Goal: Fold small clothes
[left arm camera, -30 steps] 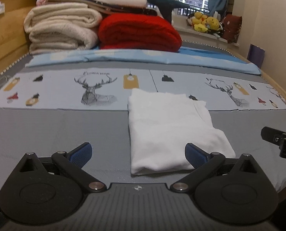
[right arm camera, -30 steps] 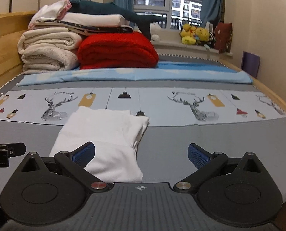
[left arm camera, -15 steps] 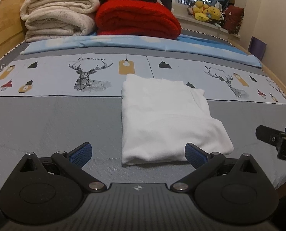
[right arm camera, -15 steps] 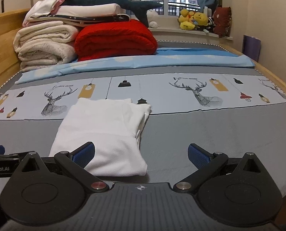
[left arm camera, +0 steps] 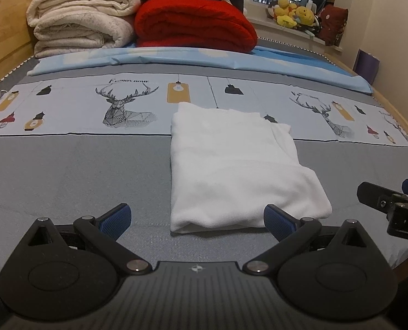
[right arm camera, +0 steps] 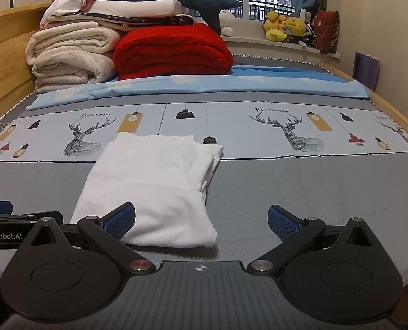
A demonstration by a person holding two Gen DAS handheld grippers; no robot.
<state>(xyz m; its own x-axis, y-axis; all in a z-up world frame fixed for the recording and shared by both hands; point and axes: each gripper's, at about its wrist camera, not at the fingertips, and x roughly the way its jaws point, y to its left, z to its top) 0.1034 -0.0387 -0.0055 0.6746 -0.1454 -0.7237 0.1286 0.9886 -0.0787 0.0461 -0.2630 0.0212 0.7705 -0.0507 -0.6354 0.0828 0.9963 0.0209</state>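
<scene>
Both wrist views now sit lower and closer over the bed (left arm camera: 66, 170) than a second ago, so the folded white garment (left arm camera: 236, 170) fills more of the centre and the blanket stack has slid toward the upper left of the frame. Largest of that stack, the red blanket (left arm camera: 193, 24) and cream blankets (left arm camera: 80, 24) lie well apart from the work.

On the grey band of the sheet, the garment lies flat as a narrow rectangle. Its right side shows loose stepped layers (right arm camera: 206, 170) that do not line up.

At the bottom of its frame, the left gripper (left arm camera: 198, 217) has its jaws spread wide and empty, straddling the near hem. Just as wide and empty, the right gripper (right arm camera: 201, 217) hangs with its left pad over the hem's corner.

Likely risk: pinching only the top layer would peel the fold open, and those uneven right-hand layers could spill out crooked.
</scene>
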